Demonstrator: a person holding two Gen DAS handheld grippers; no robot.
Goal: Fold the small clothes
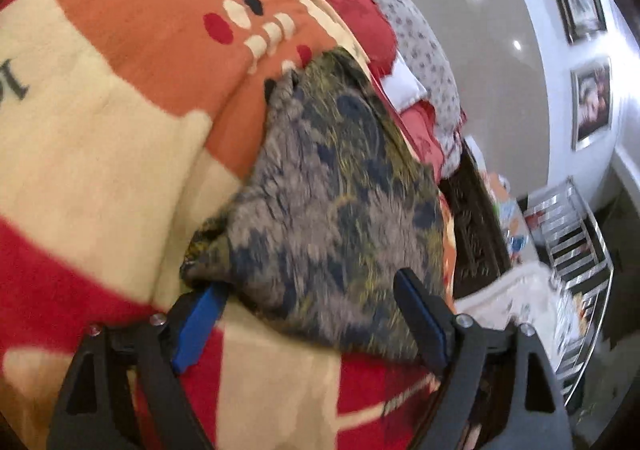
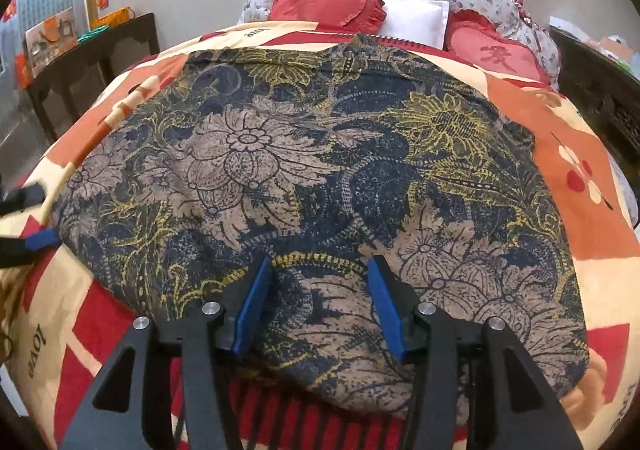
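A dark blue, tan and yellow floral garment (image 2: pixel 320 178) lies spread flat on a red, orange and cream blanket (image 2: pixel 592 186) on a bed. My right gripper (image 2: pixel 318 270) is open, its blue-padded jaws standing over the garment's near edge. My left gripper (image 1: pixel 312 286) is open at the garment's (image 1: pixel 328 190) left corner, with cloth between its jaws. The left gripper also shows at the far left of the right wrist view (image 2: pixel 36 218).
Red heart pillows (image 2: pixel 328 6) and a white pillow (image 2: pixel 416 20) lie at the head of the bed. A dark wooden table (image 2: pixel 96 58) stands to the left. A mirrored stand (image 1: pixel 576 242) and framed pictures (image 1: pixel 592 102) are beyond the bed's other side.
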